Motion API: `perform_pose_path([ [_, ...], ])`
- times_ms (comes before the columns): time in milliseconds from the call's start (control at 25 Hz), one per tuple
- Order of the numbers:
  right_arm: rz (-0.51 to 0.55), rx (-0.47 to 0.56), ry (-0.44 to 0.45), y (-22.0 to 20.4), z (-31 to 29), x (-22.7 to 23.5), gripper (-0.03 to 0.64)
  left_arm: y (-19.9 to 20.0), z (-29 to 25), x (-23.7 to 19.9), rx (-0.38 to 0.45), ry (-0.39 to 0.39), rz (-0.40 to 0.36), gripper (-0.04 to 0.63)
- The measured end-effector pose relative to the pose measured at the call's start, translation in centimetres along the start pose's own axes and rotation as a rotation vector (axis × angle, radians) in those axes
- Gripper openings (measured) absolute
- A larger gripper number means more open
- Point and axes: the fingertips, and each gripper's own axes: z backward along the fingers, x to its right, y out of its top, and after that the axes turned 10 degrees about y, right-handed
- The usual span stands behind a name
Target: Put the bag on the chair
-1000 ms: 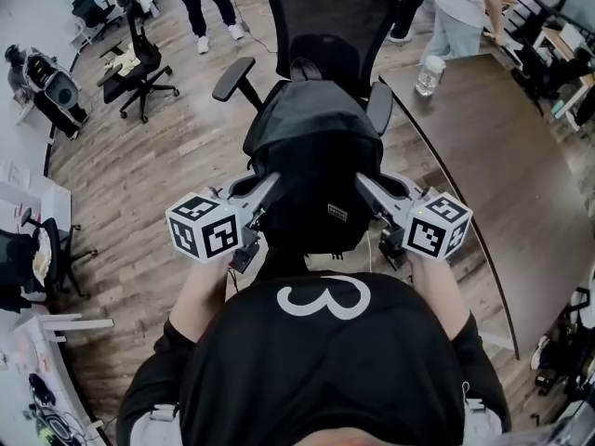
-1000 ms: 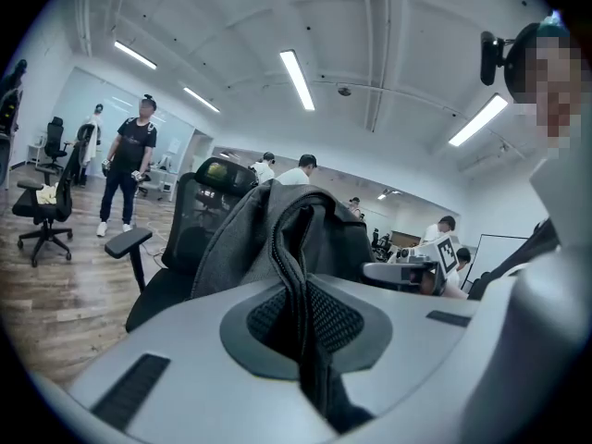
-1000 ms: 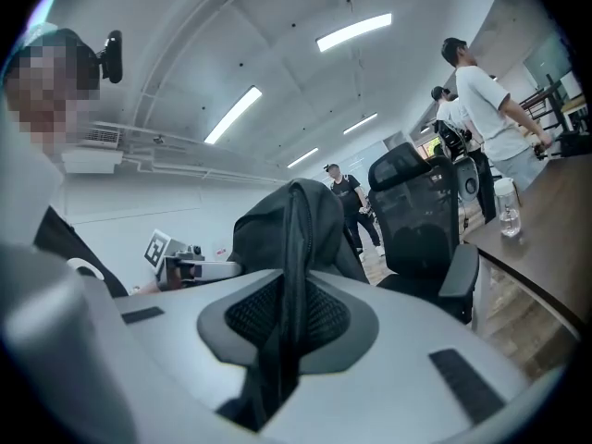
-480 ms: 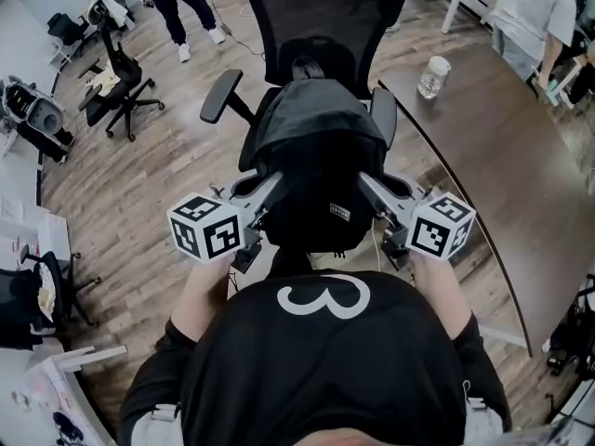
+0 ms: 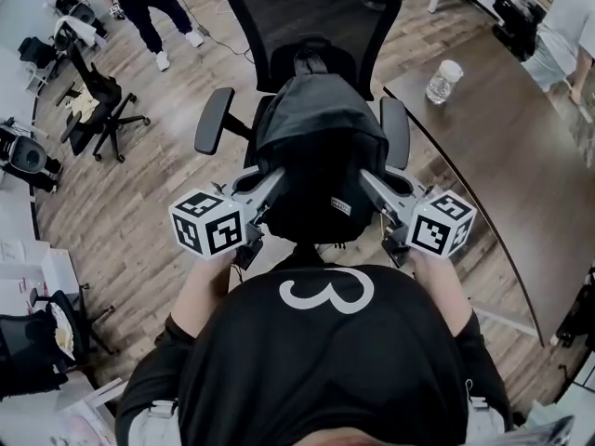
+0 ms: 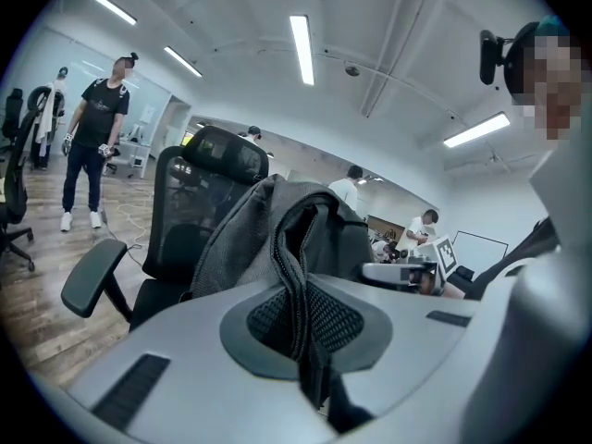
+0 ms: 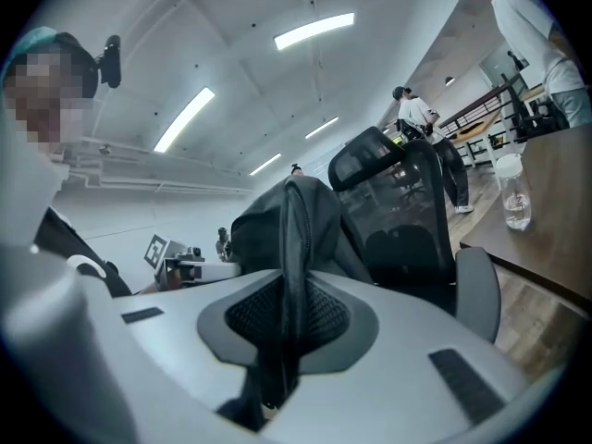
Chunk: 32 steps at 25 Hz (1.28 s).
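The wood floor (image 5: 139, 212) holds a big black chair (image 5: 311, 17) in the middle and a small chair (image 5: 93, 110) far left. A clear bottle (image 5: 444, 80) stands on the dark table (image 5: 502, 184) at the right

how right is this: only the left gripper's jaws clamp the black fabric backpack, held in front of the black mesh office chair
Wrong: the right gripper clamps the black fabric backpack too, as the right gripper view shows, alongside the left gripper. It is held in front of the black mesh office chair.
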Motion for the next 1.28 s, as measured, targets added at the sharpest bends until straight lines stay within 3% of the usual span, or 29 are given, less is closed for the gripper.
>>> perform_pose_path([
  [520, -0.023, 0.029, -0.119, 6.0, -6.2, 5.9, 0.061, 7.3, -6.6, -6.7, -0.063, -0.111, -0.03, 0.025],
  [1280, -0.081, 0.042, -0.252, 9.0, -10.8, 16.6, 0.061, 11.3, -18.2, -13.1, -0.156, -0.201, -0.035, 0.025],
])
